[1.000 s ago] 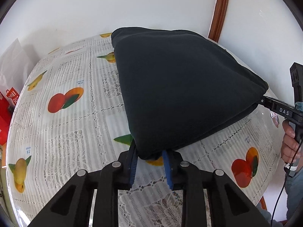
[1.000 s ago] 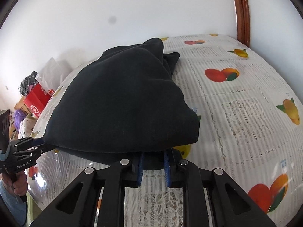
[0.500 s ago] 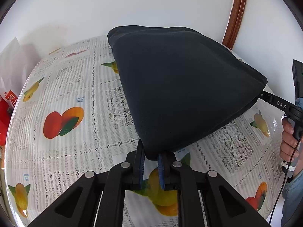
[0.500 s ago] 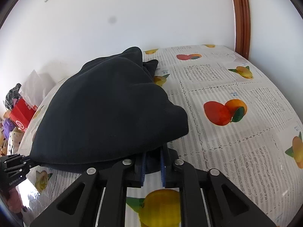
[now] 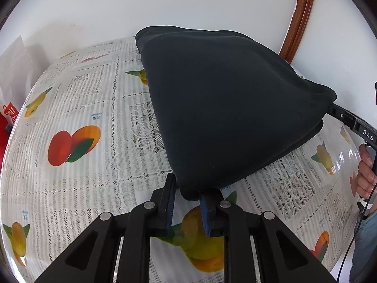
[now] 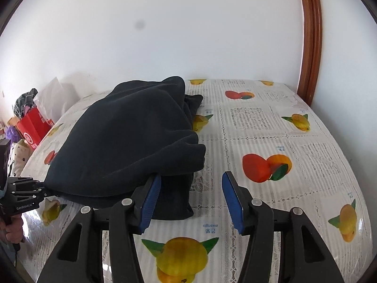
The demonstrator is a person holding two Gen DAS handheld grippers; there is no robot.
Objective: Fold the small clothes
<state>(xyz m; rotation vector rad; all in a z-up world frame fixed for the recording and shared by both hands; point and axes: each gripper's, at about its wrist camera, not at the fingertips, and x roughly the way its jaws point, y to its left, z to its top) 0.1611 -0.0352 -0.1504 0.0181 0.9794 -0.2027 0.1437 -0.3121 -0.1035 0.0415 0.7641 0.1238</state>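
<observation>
A dark, nearly black garment [image 5: 223, 106] lies folded double on the fruit-print tablecloth [image 5: 70, 118]. Its near corner sits between the blue pads of my left gripper [image 5: 187, 188]. The cloth touches both pads, and the jaws are starting to open. In the right wrist view the same garment [image 6: 132, 141] rests on the table. My right gripper [image 6: 192, 178] is opening, its pads wide apart. The cloth only brushes its left finger [image 6: 150, 193], with bare tablecloth between the pads. My left gripper [image 6: 43, 188] shows at the garment's far-left corner.
The table [image 6: 282, 129] meets a white wall at the back and a wooden door frame [image 6: 311, 47] at the right. A red bag [image 6: 33, 127] and white bags [image 5: 14, 70] stand past the left edge. A person's hand [image 5: 365, 176] holds the right gripper's handle.
The right gripper's jaws have parted and let go of the garment corner, which now lies on the table. The left gripper's pads stand slightly wider than half a second ago. Both hands shifted across the table.
</observation>
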